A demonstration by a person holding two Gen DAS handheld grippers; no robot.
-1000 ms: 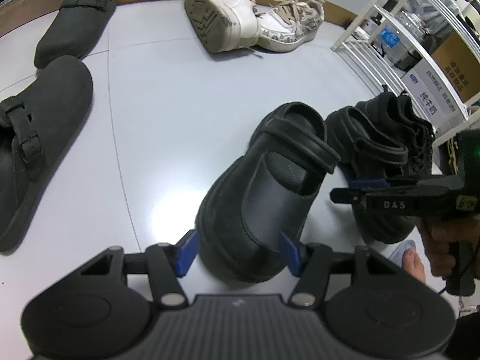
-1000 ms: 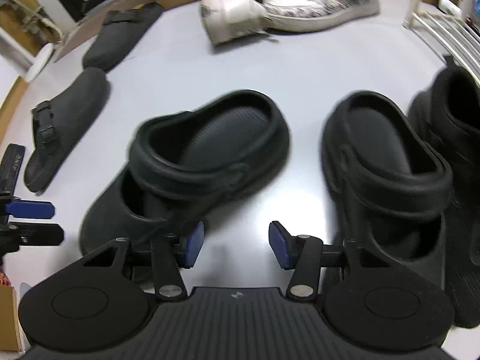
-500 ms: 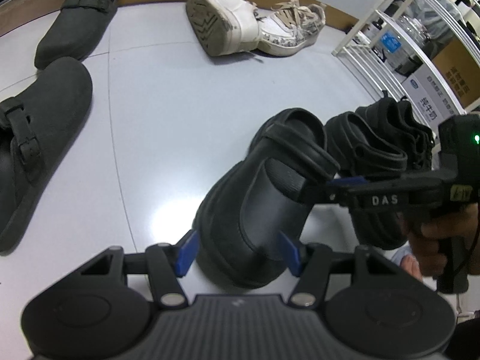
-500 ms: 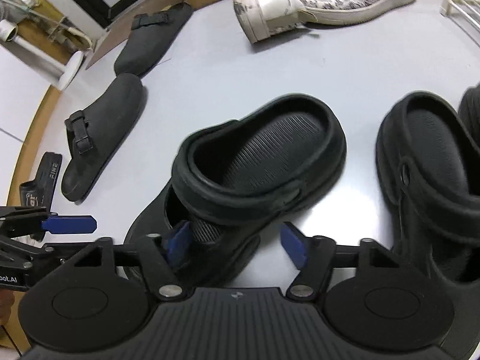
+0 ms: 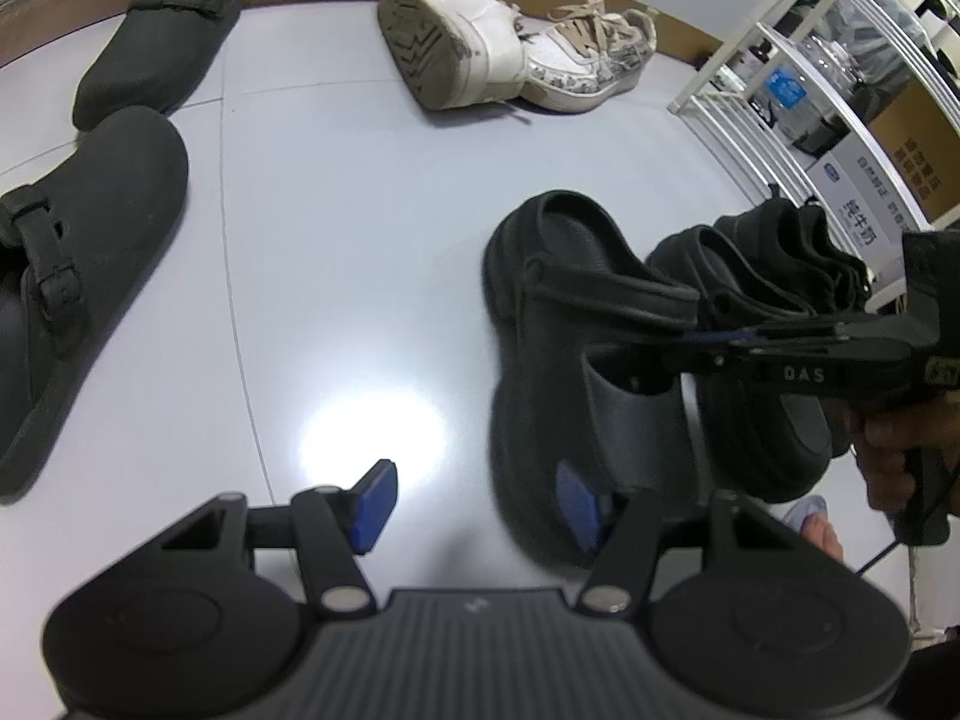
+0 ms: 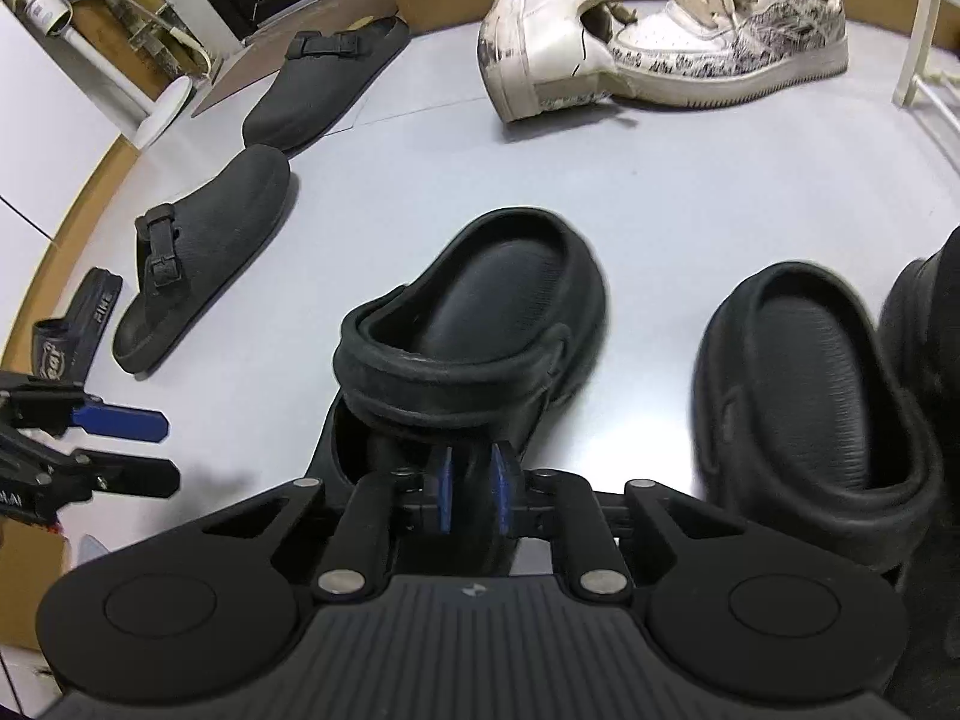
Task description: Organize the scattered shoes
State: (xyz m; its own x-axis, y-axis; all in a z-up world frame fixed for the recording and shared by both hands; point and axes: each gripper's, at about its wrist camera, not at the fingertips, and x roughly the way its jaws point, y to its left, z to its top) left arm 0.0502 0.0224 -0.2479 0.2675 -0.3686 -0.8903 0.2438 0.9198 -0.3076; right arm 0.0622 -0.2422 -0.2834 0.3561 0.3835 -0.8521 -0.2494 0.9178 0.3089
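Now the right gripper (image 6: 471, 495) tilts steeply down, jaws clamped on the black clog (image 6: 480, 324); left gripper (image 5: 474, 504) jaws apart

The pale grey floor (image 5: 336, 252) looks smooth and glossy, throwing back a bright glare. The black rubbery clog (image 6: 480, 324) has a matt skin and a finely ribbed footbed, while the dark grey buckled clog (image 6: 204, 252) looks rough and felt-like. The white leather-look sneakers (image 6: 660, 42) are scuffed and grimy.
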